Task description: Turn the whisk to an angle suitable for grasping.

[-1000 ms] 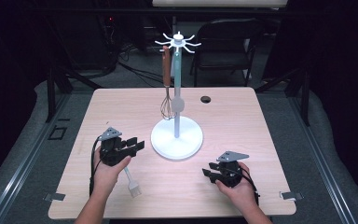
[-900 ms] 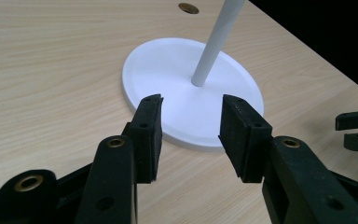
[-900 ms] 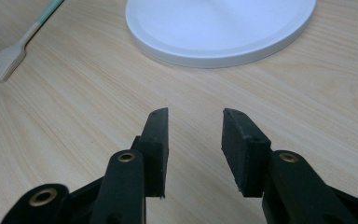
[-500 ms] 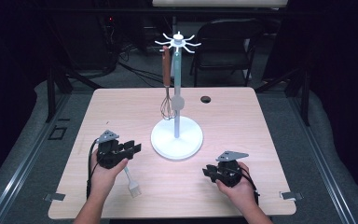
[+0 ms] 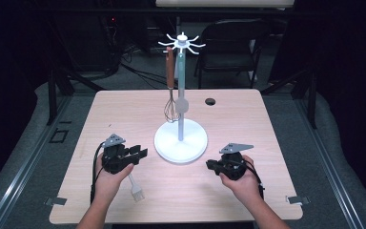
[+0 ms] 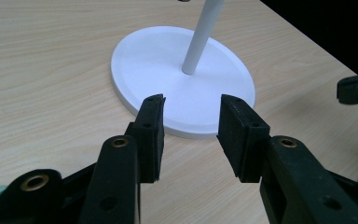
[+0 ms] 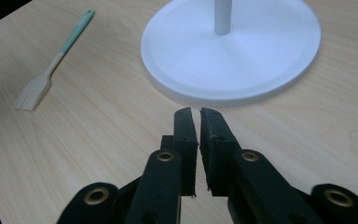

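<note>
Starting at the left, our left gripper (image 5: 134, 153) hovers just above the table (image 5: 267, 124) with its jaws parted and nothing between them; it sits where it was a second ago. The pastry brush (image 5: 134, 187) lies flat on the wood just beneath and behind this claw, its bristles toward us, untouched. Ahead of both claws stands the white utensil stand (image 5: 180, 140), its round base just beyond the left claw's pads (image 6: 151, 126), with a whisk (image 5: 171, 90) hanging from one of the hooks on top. Over on the right, our right gripper (image 5: 213, 165) has just been closing: its jaws now stand nearly together, empty, and the hand has lifted slightly off the table. From that claw the brush lies well off to the left, across the stand's base. We judge that nothing has been picked up yet; the brush looks like the next thing to hang, and the left claw is the one placed to take it.
</note>
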Available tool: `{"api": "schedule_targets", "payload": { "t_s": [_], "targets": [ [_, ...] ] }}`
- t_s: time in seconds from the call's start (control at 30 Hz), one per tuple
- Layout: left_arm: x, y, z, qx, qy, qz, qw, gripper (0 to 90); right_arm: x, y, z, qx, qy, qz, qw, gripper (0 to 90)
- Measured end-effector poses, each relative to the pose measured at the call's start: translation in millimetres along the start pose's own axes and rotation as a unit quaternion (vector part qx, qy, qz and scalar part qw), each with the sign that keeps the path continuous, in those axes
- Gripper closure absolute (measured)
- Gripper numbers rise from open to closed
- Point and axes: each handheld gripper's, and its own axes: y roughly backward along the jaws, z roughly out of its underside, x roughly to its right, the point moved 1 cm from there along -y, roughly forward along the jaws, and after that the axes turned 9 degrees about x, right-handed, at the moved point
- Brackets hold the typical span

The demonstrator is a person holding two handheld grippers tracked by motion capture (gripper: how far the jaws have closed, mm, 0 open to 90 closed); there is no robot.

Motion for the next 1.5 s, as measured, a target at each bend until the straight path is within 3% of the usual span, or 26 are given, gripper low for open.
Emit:
{"api": "schedule_targets", "payload": {
  "t_s": [0.17,0.33,0.7,1.2,1.3,1.5],
  "targets": [
    [-0.9,1.5,-0.3,0.003,0.000,-0.004,1.0000,60.6,-0.7,2.6,-26.9,0.023,0.021,0.011,0.9994,90.0],
    [-2.3,2.8,-1.1,0.005,0.003,-0.002,1.0000,60.0,-0.8,7.1,-53.5,0.043,0.024,0.004,0.9988,90.0],
    [-2.2,2.9,-1.0,0.003,0.001,-0.004,1.0000,60.0,-7.8,17.4,-117.2,0.105,0.047,0.003,0.9934,90.0],
    [-3.2,3.9,-1.8,0.003,0.003,-0.002,1.0000,60.0,-13.0,25.2,-174.5,0.134,0.066,0.012,0.9887,90.0],
    [-3.6,3.9,-2.0,0.007,0.005,-0.004,1.0000,60.0,-15.1,26.7,-183.8,0.150,0.074,0.017,0.9858,90.0],
    [-4.9,5.1,-2.5,0.007,0.007,-0.004,0.9999,60.1,-16.7,33.3,-202.8,0.196,0.082,0.031,0.9768,90.0]
  ]
}}
